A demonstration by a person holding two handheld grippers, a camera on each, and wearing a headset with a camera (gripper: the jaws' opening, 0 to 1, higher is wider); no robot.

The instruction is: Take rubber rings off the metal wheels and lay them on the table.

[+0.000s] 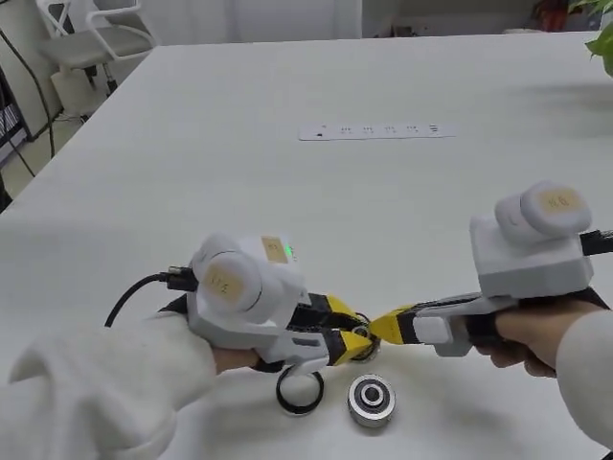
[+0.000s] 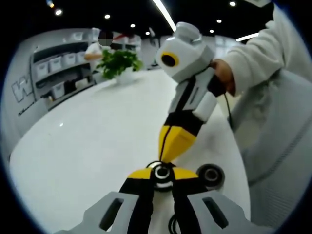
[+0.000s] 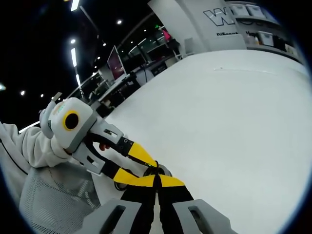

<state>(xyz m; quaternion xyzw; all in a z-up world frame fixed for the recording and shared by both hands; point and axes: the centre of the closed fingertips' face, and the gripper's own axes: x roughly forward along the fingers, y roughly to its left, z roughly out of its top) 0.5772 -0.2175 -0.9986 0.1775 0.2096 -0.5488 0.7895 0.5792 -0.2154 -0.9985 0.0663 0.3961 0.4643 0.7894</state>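
A metal wheel (image 1: 364, 335) (image 2: 162, 173) with a black rubber ring around it hangs just above the white table (image 1: 287, 192), near its front edge. My left gripper (image 1: 354, 339) (image 2: 162, 175) is shut on this wheel from the left. My right gripper (image 1: 379, 328) (image 3: 156, 179) comes in from the right with its yellow tips pinched together on the wheel's rubber rim. A loose black rubber ring (image 1: 300, 391) lies flat on the table below the left gripper. Beside it lies a bare metal wheel (image 1: 371, 399) (image 2: 210, 175).
A flat white power strip (image 1: 374, 130) lies mid-table, far beyond the work. A white chair (image 1: 96, 38) stands off the table's far left corner. A green plant (image 1: 601, 38) (image 2: 117, 61) is at the far right. A black cable (image 1: 134, 292) trails from the left gripper.
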